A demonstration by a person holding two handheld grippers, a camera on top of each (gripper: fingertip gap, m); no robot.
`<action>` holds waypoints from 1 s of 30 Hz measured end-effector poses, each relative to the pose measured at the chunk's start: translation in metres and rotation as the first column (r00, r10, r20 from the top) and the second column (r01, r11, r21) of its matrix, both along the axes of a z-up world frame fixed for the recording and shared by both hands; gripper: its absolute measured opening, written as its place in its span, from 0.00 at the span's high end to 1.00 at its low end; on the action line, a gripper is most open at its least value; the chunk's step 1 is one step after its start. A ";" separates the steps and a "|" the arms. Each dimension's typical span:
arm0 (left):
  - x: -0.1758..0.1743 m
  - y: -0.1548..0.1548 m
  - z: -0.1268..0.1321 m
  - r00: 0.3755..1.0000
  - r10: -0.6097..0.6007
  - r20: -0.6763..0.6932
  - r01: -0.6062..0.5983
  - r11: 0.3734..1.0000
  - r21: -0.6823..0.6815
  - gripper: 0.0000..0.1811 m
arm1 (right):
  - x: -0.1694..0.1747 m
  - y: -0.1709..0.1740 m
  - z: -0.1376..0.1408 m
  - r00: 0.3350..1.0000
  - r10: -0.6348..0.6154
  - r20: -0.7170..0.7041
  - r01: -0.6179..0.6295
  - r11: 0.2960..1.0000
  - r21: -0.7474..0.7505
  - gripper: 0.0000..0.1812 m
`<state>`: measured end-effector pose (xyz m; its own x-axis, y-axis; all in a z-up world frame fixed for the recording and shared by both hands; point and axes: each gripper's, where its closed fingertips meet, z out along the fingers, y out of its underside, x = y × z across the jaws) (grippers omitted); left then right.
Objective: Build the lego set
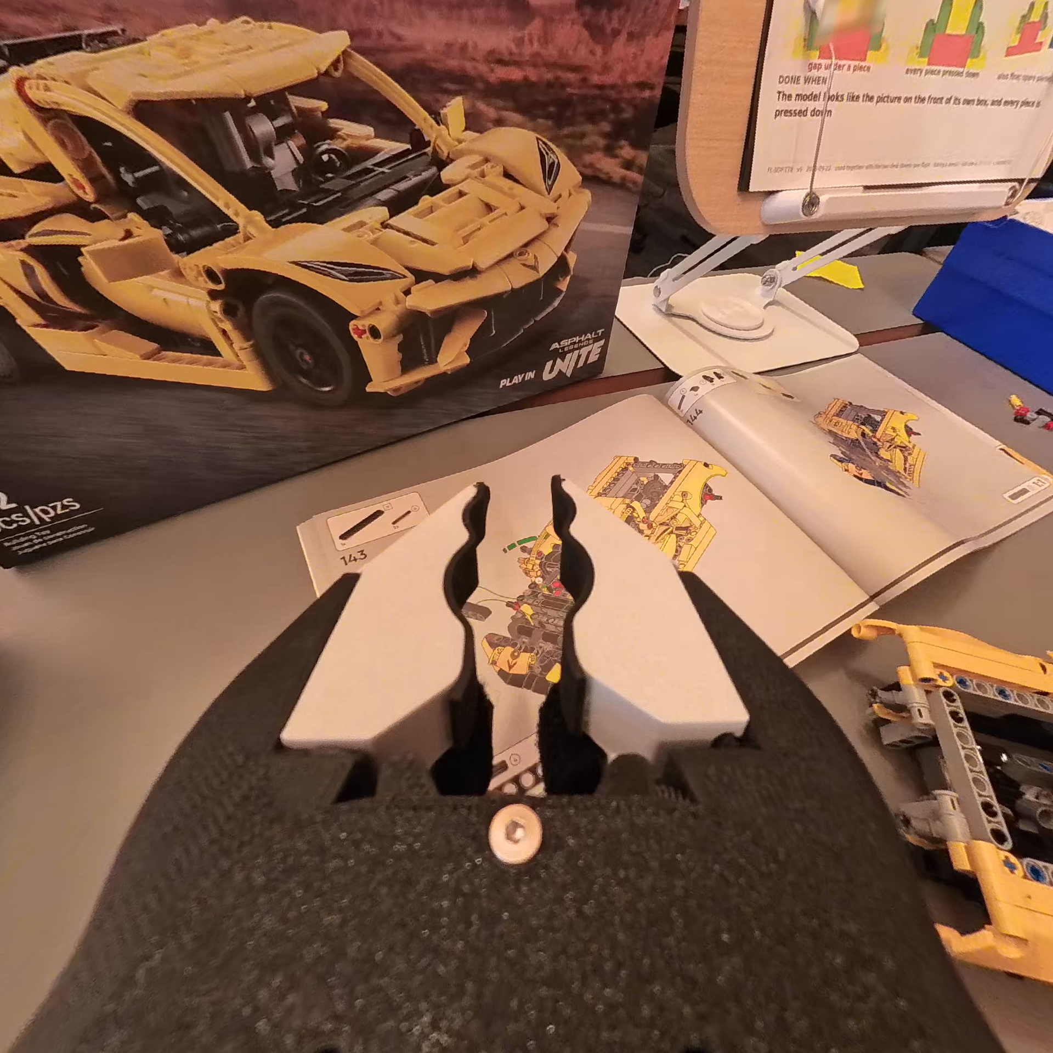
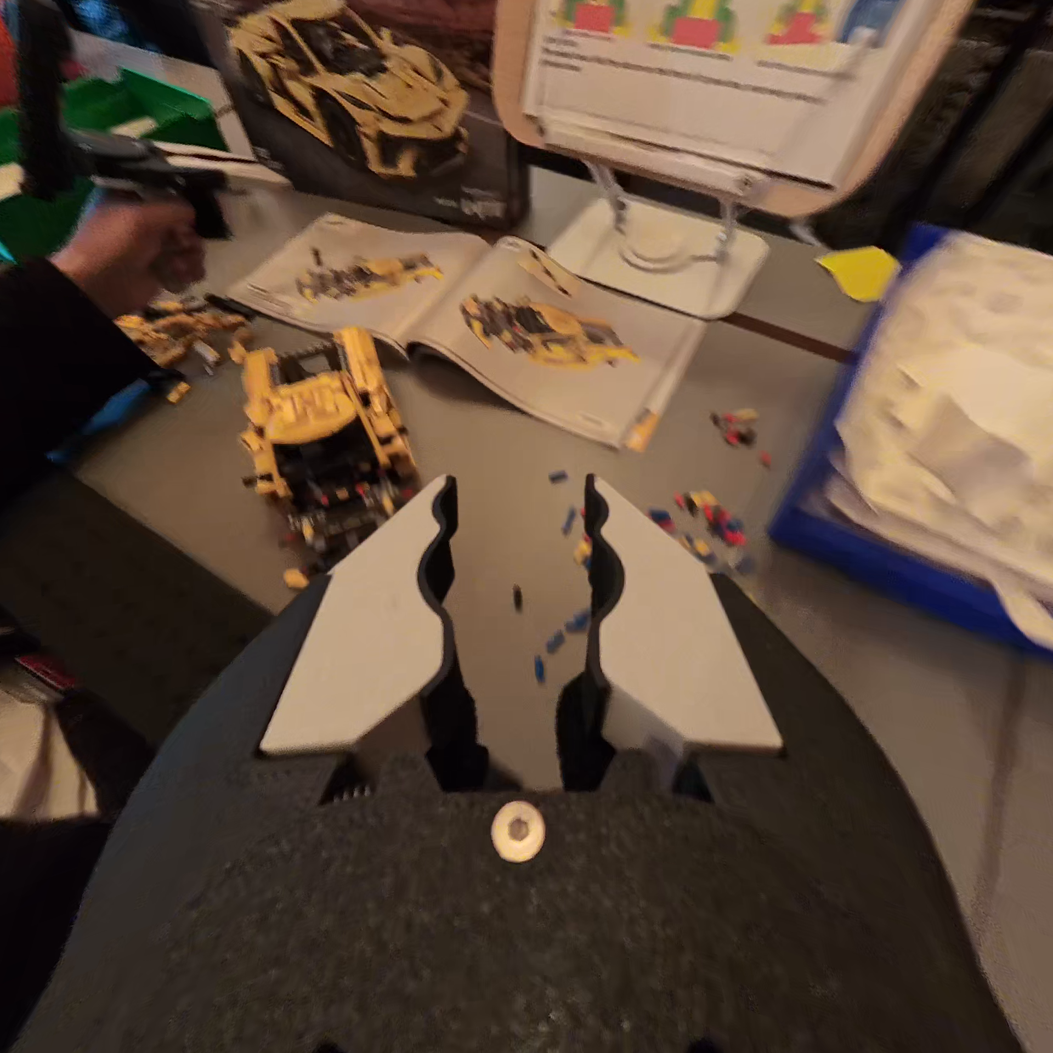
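The partly built yellow and black lego car (image 2: 322,433) lies on the grey table, left of my right gripper (image 2: 519,484); its edge shows at the right in the left wrist view (image 1: 968,769). My right gripper is open and empty, above the table near small loose pieces (image 2: 706,524). My left gripper (image 1: 517,490) is open and empty, hovering over the left page of the open instruction booklet (image 1: 712,513). The booklet also shows in the right wrist view (image 2: 456,319). The other gripper (image 2: 154,171), held by a hand, shows far left there.
The set's box (image 1: 256,228) stands behind the booklet. A wooden stand with a printed sheet (image 1: 854,114) sits at the back right on a white base. A blue bin with crumpled bags (image 2: 940,427) is at the right. Green bins (image 2: 142,114) and more yellow parts (image 2: 171,330) lie far left. My right fingertips sit around 50 cm from my left ones.
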<state>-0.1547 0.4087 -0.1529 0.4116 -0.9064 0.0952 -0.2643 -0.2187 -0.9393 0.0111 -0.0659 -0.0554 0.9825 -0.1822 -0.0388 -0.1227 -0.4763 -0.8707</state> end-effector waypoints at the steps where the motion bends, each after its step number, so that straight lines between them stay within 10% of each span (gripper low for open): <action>1: 0.000 0.000 0.000 1.000 0.000 0.001 0.000 1.000 -0.003 0.88 | 0.000 -0.027 0.000 0.999 -0.041 0.015 0.041 0.999 -0.009 0.76; 6: 0.000 -0.002 -0.002 1.000 -0.003 0.026 0.005 0.999 -0.039 0.88 | -0.007 -0.125 0.004 0.981 -0.194 0.013 0.193 0.980 0.045 0.76; 13: 0.003 -0.003 -0.012 1.000 -0.012 -0.001 0.012 0.999 -0.051 0.88 | -0.024 -0.175 -0.006 0.966 -0.259 -0.003 0.258 0.961 0.095 0.76; 23: 0.001 -0.004 -0.018 0.999 -0.010 -0.031 0.009 0.999 -0.043 0.88 | -0.027 -0.161 -0.020 0.977 -0.212 -0.016 0.213 0.974 0.082 0.76; 30: 0.001 -0.002 -0.021 0.998 -0.007 -0.058 0.005 1.000 -0.028 0.88 | -0.027 -0.090 -0.022 0.996 -0.077 -0.046 0.082 0.991 0.105 0.76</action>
<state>-0.1538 0.4064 -0.1739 0.4118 -0.9062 0.0962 -0.3201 -0.2426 -0.9158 -0.0155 -0.1557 -0.0770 0.9622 -0.2521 -0.1029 -0.1937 -0.3681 -0.9094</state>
